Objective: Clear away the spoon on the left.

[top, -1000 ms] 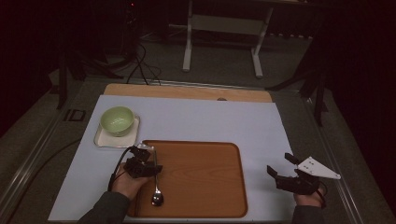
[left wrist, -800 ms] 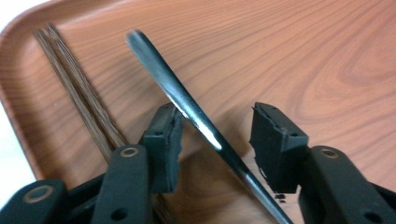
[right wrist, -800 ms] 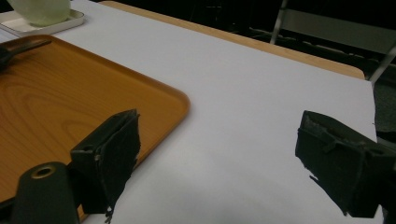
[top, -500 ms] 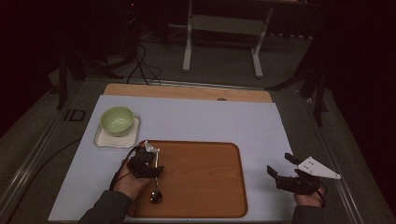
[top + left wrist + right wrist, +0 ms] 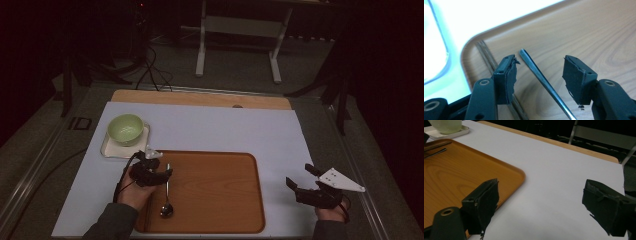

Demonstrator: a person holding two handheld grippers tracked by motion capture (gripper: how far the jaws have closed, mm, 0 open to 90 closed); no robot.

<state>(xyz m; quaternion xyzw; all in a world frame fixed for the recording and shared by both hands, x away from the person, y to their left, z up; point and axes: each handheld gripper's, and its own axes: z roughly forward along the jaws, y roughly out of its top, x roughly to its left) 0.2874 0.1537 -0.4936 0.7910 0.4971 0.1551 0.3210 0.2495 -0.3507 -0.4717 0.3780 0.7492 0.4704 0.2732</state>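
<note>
Now the spoon point(image 5: 167, 194) lies flat on the tray point(image 5: 220, 220), in the lower left of the high view, bowl end toward the bottom edge and handle pointing up the frame. The left gripper point(image 5: 159, 173) sits over the handle's tip, and its jaws have just been opening: in the left gripper view the thin handle point(image 5: 541, 80) runs between the two pads point(image 5: 509, 77) with a gap on each side, so neither pad presses on it. That looks like a release, the spoon set down inside the tray rim so it cannot slide off onto the sheet point(image 5: 215, 127).

At lower right of the high view the right gripper point(image 5: 301, 182) rests on the sheet, well apart from the tray, with its jaws spread wide and nothing between them; it seems simply parked out of the way.

The spoon is slim, polished metal with a rounded bowl. The tray is wood-grained, orange-brown, rectangular with rounded corners and a low raised lip. The pads are matte black rubber, frayed at the edges. Just beside the tray's upper left corner, a pale green bowl point(image 5: 125, 128) stands on a white square dish point(image 5: 109, 150).
</note>
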